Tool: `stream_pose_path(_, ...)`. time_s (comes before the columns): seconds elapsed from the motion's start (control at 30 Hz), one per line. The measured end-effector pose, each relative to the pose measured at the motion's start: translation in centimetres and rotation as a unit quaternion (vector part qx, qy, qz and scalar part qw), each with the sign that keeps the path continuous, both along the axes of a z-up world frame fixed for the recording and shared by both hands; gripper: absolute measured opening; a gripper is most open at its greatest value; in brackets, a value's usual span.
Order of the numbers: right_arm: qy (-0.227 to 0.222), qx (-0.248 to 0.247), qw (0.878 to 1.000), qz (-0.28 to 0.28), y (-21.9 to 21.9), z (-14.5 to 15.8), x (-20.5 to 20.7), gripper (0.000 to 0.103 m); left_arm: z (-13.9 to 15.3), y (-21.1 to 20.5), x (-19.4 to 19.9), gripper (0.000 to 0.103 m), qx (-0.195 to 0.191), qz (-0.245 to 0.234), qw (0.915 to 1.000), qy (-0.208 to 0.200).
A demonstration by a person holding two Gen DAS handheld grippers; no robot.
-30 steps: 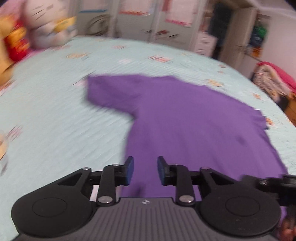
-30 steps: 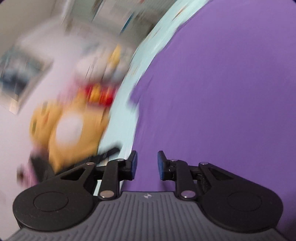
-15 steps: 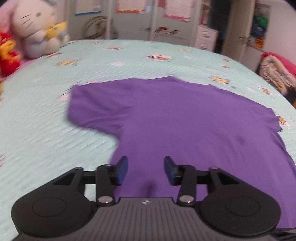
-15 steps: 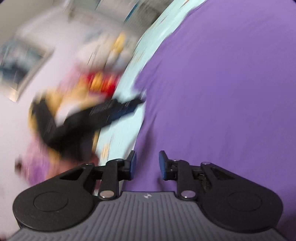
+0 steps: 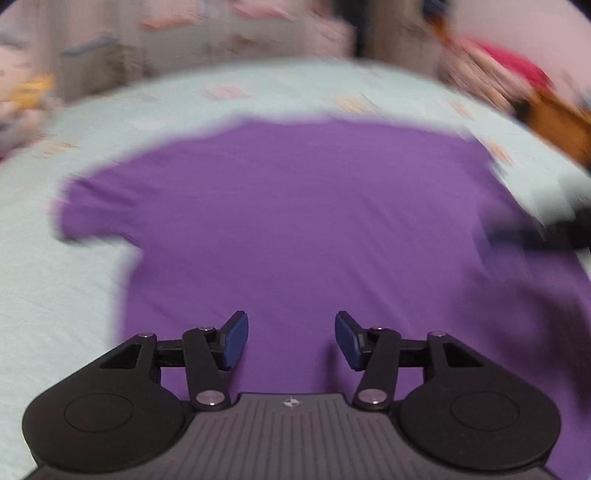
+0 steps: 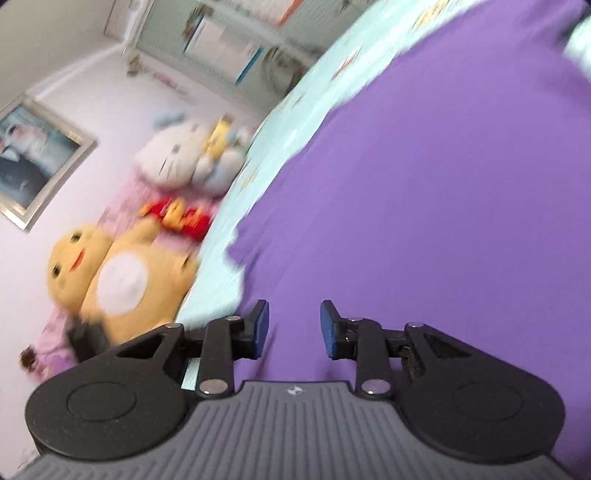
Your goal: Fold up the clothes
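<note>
Nearest in the left wrist view, the left gripper [image 5: 291, 339] hangs over the lower part of a purple T-shirt [image 5: 295, 221]. Its blue fingers [image 5: 234, 341] stand well apart and are opening, with nothing gripped between them. The right gripper [image 6: 294, 328] is tilted over the same T-shirt [image 6: 424, 203], close to one sleeve edge. Its fingers [image 6: 260, 328] stand at a narrower gap, also opening, and only cloth lies beneath them.

The T-shirt lies spread flat on a bed [image 5: 55, 295] covered in a pale mint sheet with small printed patches. One short sleeve reaches out to the left in the left view. The far edge of the shirt runs across the bed with bare sheet beyond it, and bare sheet also lies to the left of the shirt. At the right edge of that view a dark blurred shape [image 5: 546, 229] crosses the shirt; what it is cannot be told.

Past the bed, the right view shows a yellow plush toy [image 6: 110, 273], a red one [image 6: 177, 218] and a white cat plush [image 6: 184, 158] along a pale wall, with a framed picture [image 6: 33, 162] above. Farther back stand blurred cupboard doors [image 5: 258, 33].
</note>
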State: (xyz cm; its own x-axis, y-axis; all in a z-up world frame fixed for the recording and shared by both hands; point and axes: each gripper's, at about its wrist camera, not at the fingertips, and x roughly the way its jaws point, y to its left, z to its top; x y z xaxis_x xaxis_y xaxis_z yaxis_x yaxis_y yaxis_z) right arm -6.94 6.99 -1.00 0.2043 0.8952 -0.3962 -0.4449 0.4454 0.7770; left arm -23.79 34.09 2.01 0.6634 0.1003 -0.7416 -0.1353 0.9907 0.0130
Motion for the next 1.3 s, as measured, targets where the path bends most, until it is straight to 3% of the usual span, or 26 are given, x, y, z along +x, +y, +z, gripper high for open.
stream_pose_path(0.07,0.023,-0.011,0.999,-0.036,-3.0,-1.3,1.5,0.038,-0.7,-0.2,-1.3,0.060,0.010,0.008,0.9999,0.001)
stream_pose_path(0.1,0.040,-0.016,0.998,-0.054,-4.6,-2.1,2.1,0.027,-0.7,0.2,-2.0,0.061,0.007,0.018,0.9998,-0.005)
stream_pose_path(0.17,0.062,-0.026,0.993,-0.095,-7.9,-3.2,2.6,0.026,0.2,0.9,-3.3,0.055,-0.010,0.057,0.9983,-0.013)
stream_pose_path(0.23,0.031,-0.030,0.992,-0.118,-10.2,-1.6,0.9,0.035,1.8,1.0,-5.0,0.054,-0.040,0.080,0.9955,-0.034)
stream_pose_path(0.33,-0.002,-0.029,0.994,-0.110,-11.6,0.5,-2.4,0.038,3.5,-0.1,-7.6,0.057,-0.105,0.063,0.9901,-0.069)
stream_pose_path(0.47,-0.001,-0.053,0.992,-0.112,-10.4,1.0,-7.0,0.038,1.4,-3.2,-7.8,0.057,-0.129,0.020,0.9913,-0.014)
stream_pose_path(0.5,0.000,-0.060,0.992,-0.113,-10.0,1.1,-8.2,0.038,0.8,-3.8,-8.0,0.050,-0.126,0.013,0.9920,0.002)
stream_pose_path(0.53,-0.007,-0.075,0.990,-0.119,-10.4,1.2,-9.0,0.038,0.0,-4.0,-8.5,0.032,-0.079,0.022,0.9964,0.020)
stream_pose_path(0.6,-0.035,-0.118,0.983,-0.136,-12.2,1.4,-10.2,0.031,0.0,-3.7,-10.4,0.029,0.017,0.046,0.9986,0.019)
stream_pose_path(0.67,-0.044,-0.136,0.977,-0.156,-13.7,1.7,-11.0,0.029,0.8,-2.4,-11.8,0.027,0.080,0.114,0.9897,0.034)
stream_pose_path(0.73,-0.044,-0.144,0.975,-0.161,-14.0,2.0,-11.6,0.029,1.8,-0.9,-13.1,0.027,0.055,0.149,0.9871,0.020)
stream_pose_path(0.8,-0.059,-0.141,0.977,-0.149,-13.4,2.8,-12.7,0.031,3.1,-0.7,-14.0,0.030,-0.016,0.157,0.9873,-0.015)
stream_pose_path(0.9,-0.054,-0.109,0.987,-0.101,-12.3,2.9,-14.3,0.032,2.7,-4.0,-14.1,0.048,-0.071,0.082,0.9938,-0.026)
stream_pose_path(0.97,-0.035,-0.093,0.993,-0.067,-11.7,2.6,-14.8,0.032,0.8,-5.8,-13.9,0.051,-0.064,0.035,0.9973,0.008)
stream_pose_path(1.03,-0.018,-0.110,0.991,-0.069,-12.0,1.7,-14.2,0.032,-0.1,-5.5,-14.7,0.050,-0.053,0.047,0.9975,-0.005)
stream_pose_path(1.1,-0.005,-0.142,0.984,-0.106,-13.8,1.2,-13.6,0.000,0.6,-4.3,-15.2,0.043,-0.052,0.094,0.9942,0.001)
stream_pose_path(1.17,0.002,-0.150,0.979,-0.135,-15.9,1.5,-13.5,0.000,1.8,-3.9,-16.1,0.039,-0.025,0.133,0.9909,0.002)
stream_pose_path(1.23,-0.012,-0.146,0.979,-0.141,-16.4,2.5,-13.7,0.012,3.2,-3.8,-17.0,0.042,-0.040,0.135,0.9897,-0.023)
stream_pose_path(1.27,-0.021,-0.143,0.980,-0.141,-16.5,3.1,-13.9,0.026,3.9,-3.9,-17.3,0.043,-0.048,0.136,0.9890,-0.034)
stream_pose_path(1.3,-0.030,-0.136,0.981,-0.134,-16.1,3.6,-14.1,0.032,4.1,-4.5,-17.3,0.045,-0.055,0.127,0.9895,-0.040)
